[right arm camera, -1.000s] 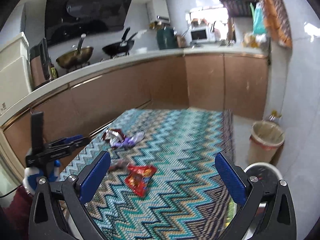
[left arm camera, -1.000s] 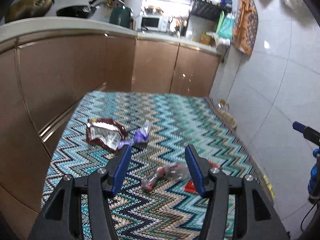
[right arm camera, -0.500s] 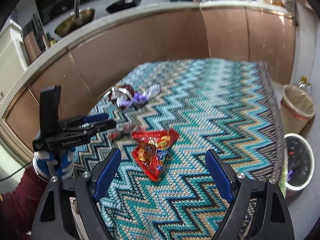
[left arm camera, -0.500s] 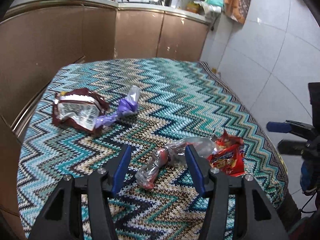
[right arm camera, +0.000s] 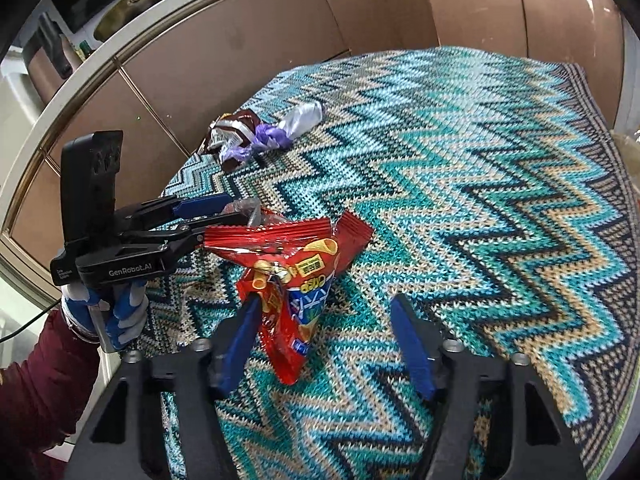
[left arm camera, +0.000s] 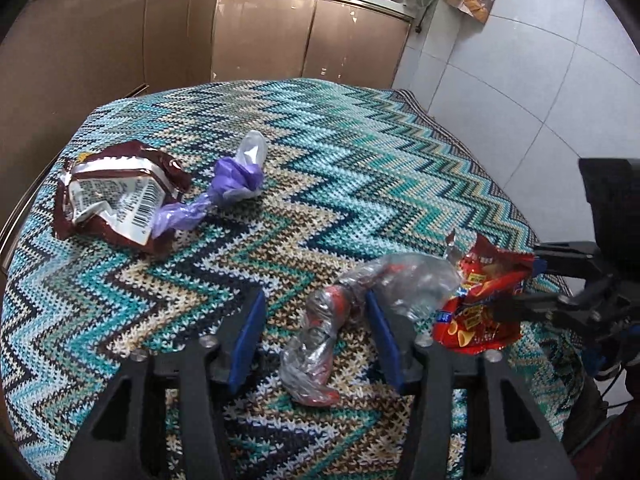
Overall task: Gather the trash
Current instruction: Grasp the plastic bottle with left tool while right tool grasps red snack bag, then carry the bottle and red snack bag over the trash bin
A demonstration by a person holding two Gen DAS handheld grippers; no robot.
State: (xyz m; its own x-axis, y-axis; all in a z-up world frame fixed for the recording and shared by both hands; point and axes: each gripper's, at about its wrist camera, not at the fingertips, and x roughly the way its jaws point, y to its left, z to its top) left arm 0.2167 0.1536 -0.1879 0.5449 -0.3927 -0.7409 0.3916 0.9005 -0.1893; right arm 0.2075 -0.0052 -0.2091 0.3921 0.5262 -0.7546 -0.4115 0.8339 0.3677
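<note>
A crumpled clear plastic wrapper [left arm camera: 320, 328] with red inside lies on the zigzag-cloth table [left arm camera: 360, 168], between the blue pads of my left gripper [left arm camera: 316, 340]. Those jaws are closing, and a gap still shows on the left side. A red snack bag [right arm camera: 296, 276] lies just right of it, between the fingers of my right gripper [right arm camera: 326, 340], close to the left pad. These jaws are closing too and do not press it. Each gripper shows in the other's view: the right gripper [left arm camera: 520, 286] and the left gripper [right arm camera: 236, 212].
A brown foil wrapper [left arm camera: 112, 200] and a twisted purple plastic bag [left arm camera: 236, 184] lie at the table's far left. Brown kitchen cabinets [left arm camera: 260, 32] stand behind the table. A gloved hand [right arm camera: 100, 312] with a maroon sleeve holds the left gripper. Tiled floor [left arm camera: 540, 60] lies to the right.
Both grippers came down toward the table and tilted lower. Their jaws narrowed, the right one markedly. The clear wrapper and the red bag now sit between the fingers.
</note>
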